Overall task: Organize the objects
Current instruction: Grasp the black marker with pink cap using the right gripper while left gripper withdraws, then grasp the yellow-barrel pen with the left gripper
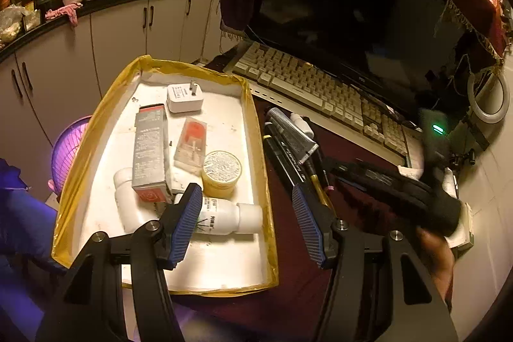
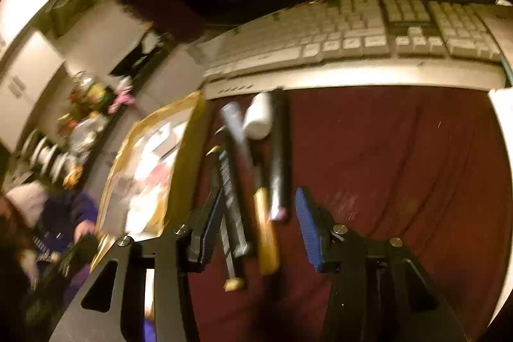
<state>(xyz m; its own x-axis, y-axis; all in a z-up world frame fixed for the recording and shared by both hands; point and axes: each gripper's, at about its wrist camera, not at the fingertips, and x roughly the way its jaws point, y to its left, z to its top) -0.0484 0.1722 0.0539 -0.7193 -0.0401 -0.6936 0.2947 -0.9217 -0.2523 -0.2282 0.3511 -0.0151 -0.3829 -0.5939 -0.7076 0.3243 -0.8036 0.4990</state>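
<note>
With the tray (image 1: 256, 130) part-filled, the right claw (image 2: 258, 226), released, straddles the pens (image 2: 279, 156) at the tray's three o'clock, needing to clench; the left claw (image 1: 247, 223) hangs released.

I see my left gripper (image 1: 247, 223): black angular arms, silver screws, ribbed blue pads (image 1: 186, 226). Right gripper (image 2: 259, 229) matches; purple sleeve (image 1: 22, 213).
</note>
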